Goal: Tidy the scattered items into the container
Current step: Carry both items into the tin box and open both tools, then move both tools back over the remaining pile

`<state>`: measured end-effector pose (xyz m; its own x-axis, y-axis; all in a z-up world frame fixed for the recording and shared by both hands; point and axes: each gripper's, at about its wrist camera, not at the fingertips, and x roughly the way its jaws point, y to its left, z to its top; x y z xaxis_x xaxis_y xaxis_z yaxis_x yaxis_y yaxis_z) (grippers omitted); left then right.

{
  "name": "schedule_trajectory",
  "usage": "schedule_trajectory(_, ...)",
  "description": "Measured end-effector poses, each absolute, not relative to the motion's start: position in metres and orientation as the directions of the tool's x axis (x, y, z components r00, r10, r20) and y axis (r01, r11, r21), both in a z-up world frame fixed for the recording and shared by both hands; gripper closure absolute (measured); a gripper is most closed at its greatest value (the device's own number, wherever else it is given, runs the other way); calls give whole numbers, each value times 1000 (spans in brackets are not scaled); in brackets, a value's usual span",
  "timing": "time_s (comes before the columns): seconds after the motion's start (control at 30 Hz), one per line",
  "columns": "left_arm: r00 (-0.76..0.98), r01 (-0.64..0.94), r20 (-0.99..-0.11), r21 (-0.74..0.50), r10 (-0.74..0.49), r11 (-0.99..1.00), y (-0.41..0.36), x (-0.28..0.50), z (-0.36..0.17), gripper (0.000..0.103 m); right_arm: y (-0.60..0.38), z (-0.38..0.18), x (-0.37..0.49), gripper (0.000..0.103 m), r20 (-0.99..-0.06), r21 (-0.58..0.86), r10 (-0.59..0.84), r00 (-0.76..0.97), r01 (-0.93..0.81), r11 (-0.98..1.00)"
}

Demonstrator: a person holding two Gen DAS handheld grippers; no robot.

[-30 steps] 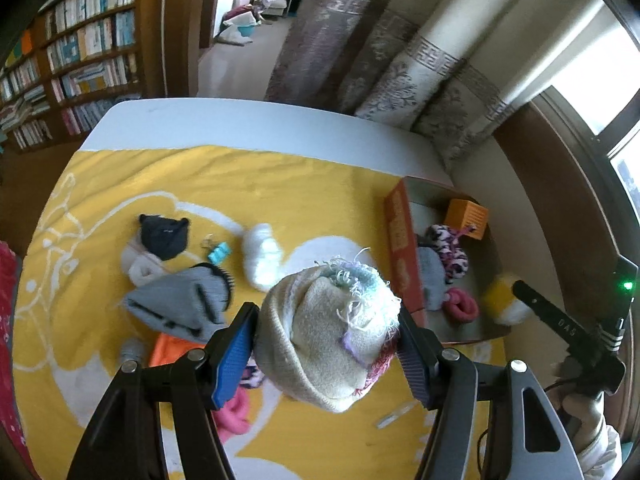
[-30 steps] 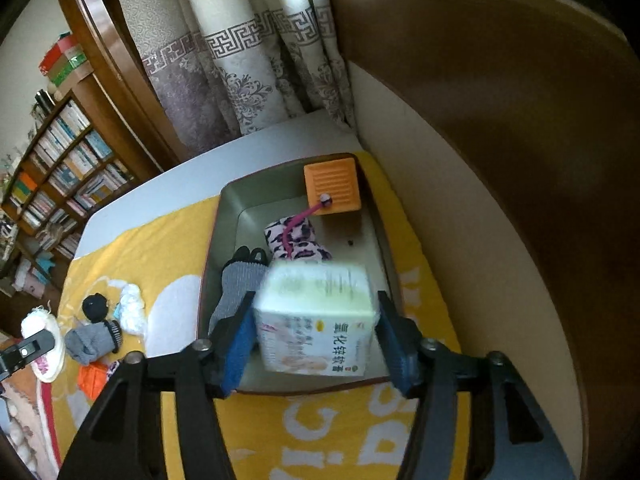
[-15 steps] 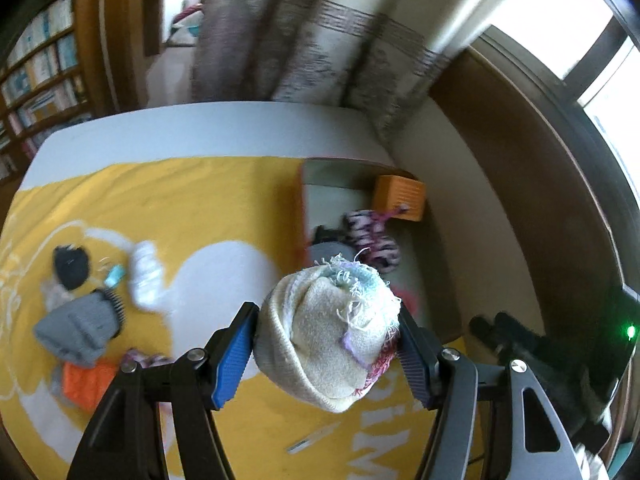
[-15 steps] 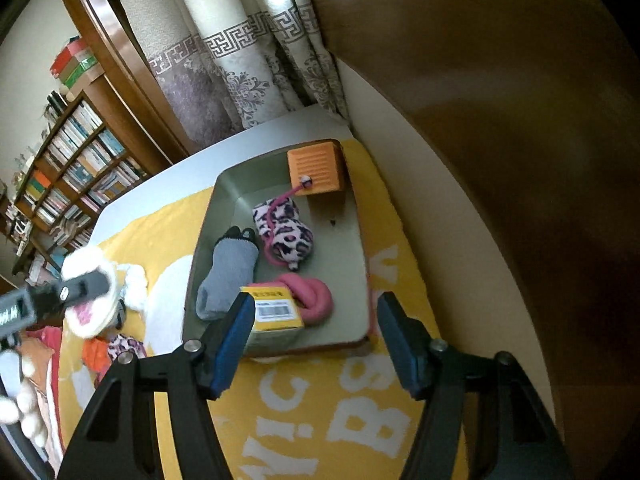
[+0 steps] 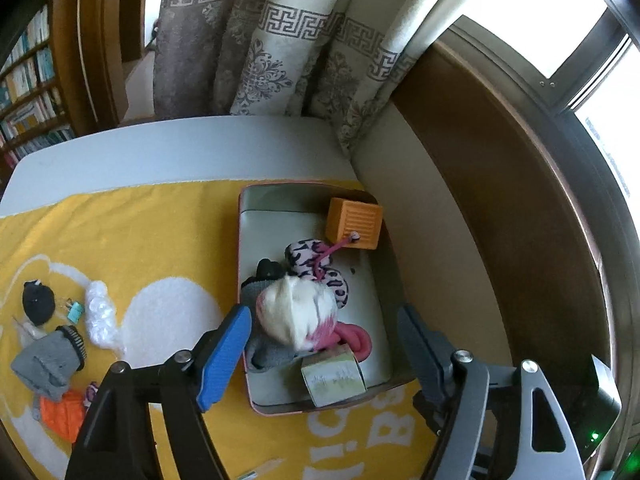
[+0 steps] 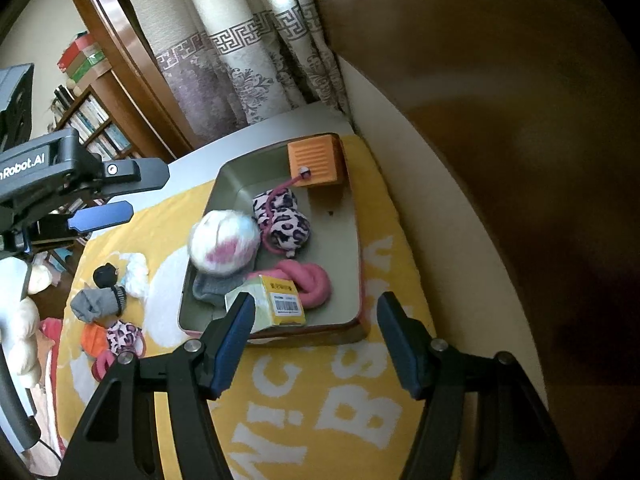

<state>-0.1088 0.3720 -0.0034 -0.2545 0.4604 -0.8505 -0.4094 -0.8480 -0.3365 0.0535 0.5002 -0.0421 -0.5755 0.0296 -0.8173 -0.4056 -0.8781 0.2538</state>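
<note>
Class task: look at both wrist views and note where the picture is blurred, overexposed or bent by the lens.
Left wrist view: the cream bundle over the tray is smeared by motion blur; the window at upper right is blown out white; the curtains bow with fisheye distortion. Right wrist view: the same bundle is blurred while the small box stays sharp; the wooden wall on the right is dark and soft.

1. The cream ball [image 5: 296, 314] [image 6: 224, 242] over the tray [image 5: 308, 198] [image 6: 352, 248] is motion-blurred in both views; its texture cannot be read.
2. It hides most of the grey sock [image 5: 272, 354] [image 6: 216, 288] below it.
3. In the left wrist view, the printing on the small box [image 5: 334, 376] is smeared and unreadable.
4. At the lower left edge, the orange item [image 5: 62, 414] is partly covered by the gripper arm.
5. The white letters [image 5: 380, 424] on the yellow cloth [image 5: 140, 236] run off the bottom of the frame.
</note>
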Motion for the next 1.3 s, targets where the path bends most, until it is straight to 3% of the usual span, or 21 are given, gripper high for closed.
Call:
schedule_trajectory(0.63,-290,-258,-873,-324,393,-910,279,-100,-18,26,460,-44,41,35,-823,260,-25,-567,-337,-905)
schedule_trajectory(1.3,-350,-18,-890,-306,293,-952,96,-97,-28,26,338,-50,-8,35,-835,281,-152,-530,-172,-944)
